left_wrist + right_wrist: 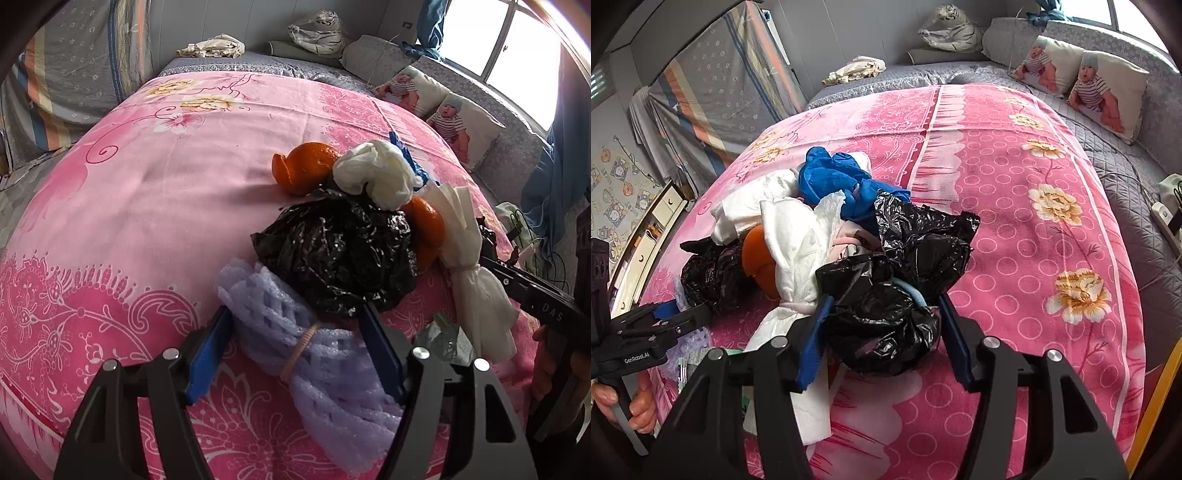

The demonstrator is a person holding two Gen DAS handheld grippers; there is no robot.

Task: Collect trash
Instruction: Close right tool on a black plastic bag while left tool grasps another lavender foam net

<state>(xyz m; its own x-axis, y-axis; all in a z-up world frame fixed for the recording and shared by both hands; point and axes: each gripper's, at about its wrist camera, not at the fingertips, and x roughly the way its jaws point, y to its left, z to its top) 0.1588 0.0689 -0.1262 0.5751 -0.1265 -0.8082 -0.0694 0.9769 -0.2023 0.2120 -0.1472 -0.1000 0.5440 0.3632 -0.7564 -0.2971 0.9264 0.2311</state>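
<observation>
Pink floral bedspread (1015, 177), grey mattress (1126, 206) (baby-print pillows (1108, 92))

bed: my view shows pink floral bedspread (1015, 155) over grey quilt (1126, 192) | pillows: two baby-print pillows (1082, 85) by the window side | far end: striped plush tiger (951, 31), crumpled cream cloth (857, 68)

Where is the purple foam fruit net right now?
In the left wrist view, the purple foam fruit net lies on the pink bedsheet between the left gripper fingers, just in front of a crumpled black plastic bag.
</observation>
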